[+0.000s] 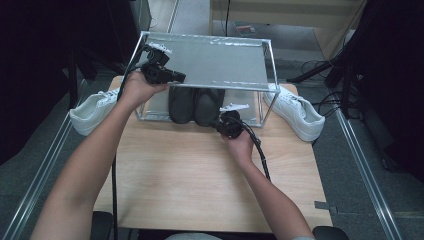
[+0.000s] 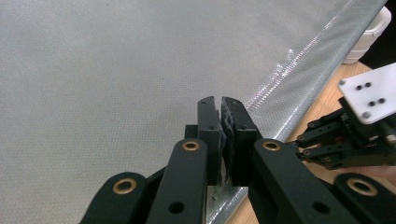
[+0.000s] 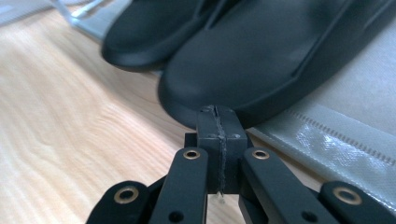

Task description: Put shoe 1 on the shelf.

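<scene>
Black slippers (image 1: 195, 105) sit side by side on the rack's (image 1: 210, 62) lower shelf, at table's twelve o'clock. Right gripper (image 1: 226, 123), jaws pressed together, empty, points at the right slipper's toe. Left gripper (image 1: 175, 76), jaws nearly together, hovers over the rack's top shelf.

Black slippers' (image 1: 195, 104) far ends hidden under rack's upper shelf (image 1: 210, 60).

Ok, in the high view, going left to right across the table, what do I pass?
Left white sneaker → left tongs, shut above the rack's top shelf → pair of black slippers on the lower shelf → right tongs, shut → right white sneaker.
</scene>
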`<state>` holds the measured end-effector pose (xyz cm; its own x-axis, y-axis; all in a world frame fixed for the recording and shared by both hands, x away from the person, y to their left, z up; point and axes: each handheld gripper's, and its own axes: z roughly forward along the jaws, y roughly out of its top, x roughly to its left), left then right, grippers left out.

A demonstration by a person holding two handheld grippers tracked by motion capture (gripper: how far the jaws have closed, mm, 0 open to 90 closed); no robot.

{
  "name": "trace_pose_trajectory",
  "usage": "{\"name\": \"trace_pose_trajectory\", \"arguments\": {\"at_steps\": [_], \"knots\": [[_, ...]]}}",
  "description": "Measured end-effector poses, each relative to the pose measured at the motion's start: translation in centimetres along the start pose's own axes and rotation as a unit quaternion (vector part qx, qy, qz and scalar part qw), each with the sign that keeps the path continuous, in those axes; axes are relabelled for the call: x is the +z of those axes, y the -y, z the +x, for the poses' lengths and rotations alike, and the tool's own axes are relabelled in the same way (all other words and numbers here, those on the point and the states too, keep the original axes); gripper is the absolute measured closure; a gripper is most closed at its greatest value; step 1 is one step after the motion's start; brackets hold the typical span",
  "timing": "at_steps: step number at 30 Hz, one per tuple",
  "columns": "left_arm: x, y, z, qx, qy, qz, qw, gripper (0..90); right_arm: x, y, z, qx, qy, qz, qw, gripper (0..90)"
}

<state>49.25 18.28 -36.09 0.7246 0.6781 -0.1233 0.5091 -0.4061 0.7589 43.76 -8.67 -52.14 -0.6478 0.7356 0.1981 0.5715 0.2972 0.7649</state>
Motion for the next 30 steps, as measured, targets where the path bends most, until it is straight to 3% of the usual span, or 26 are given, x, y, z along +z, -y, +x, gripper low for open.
{"name": "trace_pose_trajectory", "arguments": {"at_steps": [4,7,9,12,18,21,26,30], "knots": [[0.0,-0.1,-0.2,-0.01,-0.008,0.002,0.9999,84.9,-1.1,-0.1,0.5,-0.011,-0.032,0.002,0.9994,86.6],[-0.1,-0.2,-0.6,0.009,-0.028,0.004,0.9996,81.3,-1.9,0.1,0.9,-0.016,-0.057,-0.006,0.9982,82.2],[-0.3,-0.3,-0.6,-0.001,-0.027,0.005,0.9996,76.7,-2.7,0.4,1.2,-0.033,-0.067,-0.023,0.9969,77.9],[-0.6,-0.4,-0.6,-0.011,-0.02,0.008,0.9997,67.5,-3.5,0.6,1.5,-0.047,-0.081,-0.028,0.9952,70.5],[-2.2,-0.6,-2.6,0.011,-0.01,-0.008,0.9999,54.8,-5.4,1.0,2.0,-0.065,-0.079,-0.047,0.9937,60.4],[-2.9,-0.7,-3.6,0.013,-0.005,-0.008,0.9999,51.3,-6.1,1.2,2.1,-0.059,-0.067,-0.04,0.9952,53.9],[-3.5,-0.1,-5.2,0.028,0.007,-0.003,0.9996,44.7,-7.2,2.0,1.9,-0.05,-0.077,-0.051,0.9944,46.9],[-3.6,0.4,-5.6,0.024,0.017,-0.001,0.9996,39.0,-8.1,2.4,1.6,-0.04,-0.092,-0.038,0.9942,38.5]]}}
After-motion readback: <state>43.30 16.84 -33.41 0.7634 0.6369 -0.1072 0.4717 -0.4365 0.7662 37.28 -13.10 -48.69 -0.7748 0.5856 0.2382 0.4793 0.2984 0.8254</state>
